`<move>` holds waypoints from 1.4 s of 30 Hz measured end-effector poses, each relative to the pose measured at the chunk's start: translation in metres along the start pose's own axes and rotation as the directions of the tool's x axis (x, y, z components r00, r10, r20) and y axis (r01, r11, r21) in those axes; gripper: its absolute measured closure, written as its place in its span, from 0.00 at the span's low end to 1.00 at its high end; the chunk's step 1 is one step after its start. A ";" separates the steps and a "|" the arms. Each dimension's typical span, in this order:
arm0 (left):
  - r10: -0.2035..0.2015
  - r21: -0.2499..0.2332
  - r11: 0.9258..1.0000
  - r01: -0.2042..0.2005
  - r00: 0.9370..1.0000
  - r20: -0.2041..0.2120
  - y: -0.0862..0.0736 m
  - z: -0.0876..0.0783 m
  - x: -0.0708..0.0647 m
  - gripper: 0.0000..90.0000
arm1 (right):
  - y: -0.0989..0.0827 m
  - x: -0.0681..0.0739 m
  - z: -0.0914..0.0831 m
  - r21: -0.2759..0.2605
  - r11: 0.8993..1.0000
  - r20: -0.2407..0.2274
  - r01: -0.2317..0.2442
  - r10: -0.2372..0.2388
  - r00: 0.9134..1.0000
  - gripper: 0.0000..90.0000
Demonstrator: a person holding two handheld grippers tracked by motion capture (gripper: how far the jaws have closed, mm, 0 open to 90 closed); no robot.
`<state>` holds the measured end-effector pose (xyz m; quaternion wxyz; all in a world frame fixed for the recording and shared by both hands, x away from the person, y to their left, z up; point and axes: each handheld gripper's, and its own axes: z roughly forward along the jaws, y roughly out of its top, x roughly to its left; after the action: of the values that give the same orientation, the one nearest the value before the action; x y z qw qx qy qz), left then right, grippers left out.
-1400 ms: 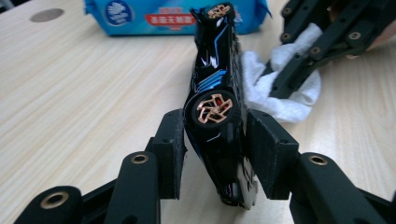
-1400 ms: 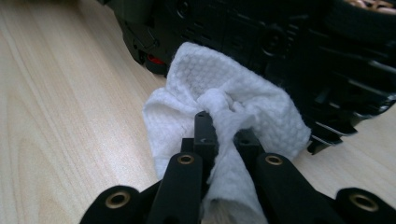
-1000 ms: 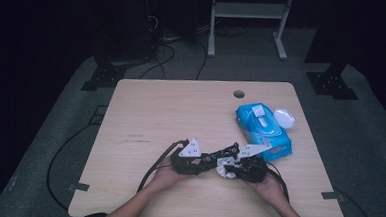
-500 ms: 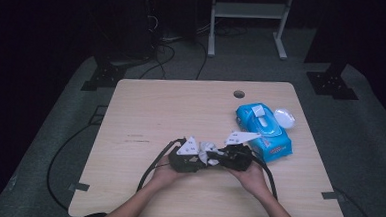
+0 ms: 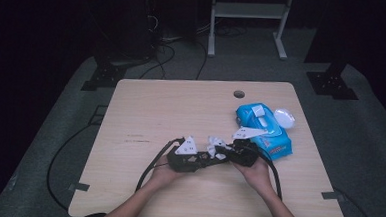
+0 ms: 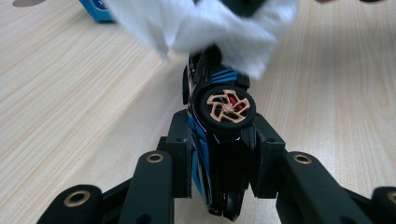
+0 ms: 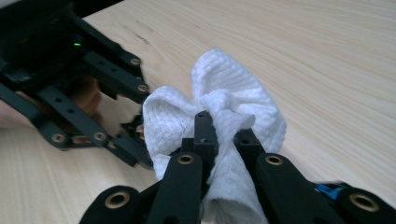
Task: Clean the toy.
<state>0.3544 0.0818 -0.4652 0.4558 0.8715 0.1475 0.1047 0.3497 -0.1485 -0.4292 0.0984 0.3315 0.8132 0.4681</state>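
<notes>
Step in hand, by my reading: wiping a toy car with a wet wipe. The left gripper (image 6: 224, 154) has its jaws closed tight on the toy car (image 6: 219, 140), black with blue stripes, one copper-spoked wheel facing the camera. The right gripper (image 7: 224, 135) has its jaws pinched fully on a bunched white wipe (image 7: 219, 107), which lies against the car's far end at 12 o'clock in the left gripper view. From above, both grippers meet near the table's front edge, wipe (image 5: 215, 144) between them. The next move likely calls for drawing the wipe along the body while the left grip holds firm; the car may need turning to reach covered sides. The blue wipe pack (image 5: 262, 128), lid open, lies at 2 o'clock from the hands. The table (image 5: 181, 108) is pale wood with a cable hole near its far edge. Beyond it lie grey floor, cables and dark stands.
</notes>
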 end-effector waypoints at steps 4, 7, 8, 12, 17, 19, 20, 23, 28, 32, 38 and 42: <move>-0.012 -0.004 1.000 0.012 1.000 0.001 -0.001 -0.001 0.001 0.74 | 0.005 0.017 0.011 -0.008 0.999 -0.026 0.046 -0.047 0.999 0.93; -0.001 0.003 1.000 0.001 1.000 -0.002 -0.001 -0.002 0.001 0.74 | 0.006 0.024 0.015 -0.006 0.999 -0.085 0.048 -0.048 0.995 0.93; 0.002 0.003 1.000 -0.002 1.000 -0.002 -0.001 -0.002 0.001 0.74 | 0.006 0.025 0.015 0.004 0.998 -0.076 0.067 -0.066 0.995 0.93; 0.007 0.010 1.000 -0.007 1.000 -0.002 -0.002 -0.004 0.003 0.74 | 0.004 0.013 0.007 0.012 0.999 -0.021 0.052 -0.052 0.998 0.93; 0.003 0.011 1.000 -0.003 1.000 0.000 -0.003 -0.006 0.004 0.74 | -0.005 -0.015 -0.013 -0.011 1.000 0.058 -0.019 0.019 0.998 0.93; 0.002 0.010 1.000 -0.002 1.000 -0.001 -0.002 -0.005 0.004 0.74 | -0.005 -0.012 -0.011 -0.014 1.000 0.056 -0.016 0.017 0.998 0.93; 0.002 0.010 1.000 -0.002 1.000 -0.001 -0.002 -0.005 0.004 0.74 | -0.005 -0.012 -0.011 -0.014 1.000 0.056 -0.016 0.017 0.998 0.93; 0.002 0.009 1.000 -0.002 1.000 -0.002 -0.002 -0.005 0.004 0.74 | -0.001 0.006 0.003 -0.008 1.000 -0.031 0.015 -0.015 0.999 0.92; 0.004 0.012 1.000 -0.004 1.000 0.000 -0.004 -0.008 0.006 0.74 | 0.002 0.014 0.008 0.011 0.999 -0.028 0.049 -0.049 0.998 0.92; 0.002 0.013 1.000 -0.002 1.000 -0.001 -0.005 -0.010 0.008 0.74 | -0.001 -0.002 -0.004 0.006 1.000 0.029 0.029 -0.029 0.999 0.92; -0.006 0.010 1.000 0.006 1.000 0.001 -0.005 -0.009 0.009 0.74 | -0.006 -0.016 -0.013 -0.014 0.999 0.057 -0.040 0.041 0.998 0.92; -0.007 0.010 1.000 0.007 1.000 0.001 -0.004 -0.008 0.009 0.74 | -0.002 0.000 -0.002 -0.009 1.000 0.014 0.001 -0.001 1.000 0.92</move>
<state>0.3592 0.0935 -0.4638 0.4519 0.8733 0.1509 0.1018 0.3484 -0.1503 -0.4299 0.1060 0.3341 0.8104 0.4694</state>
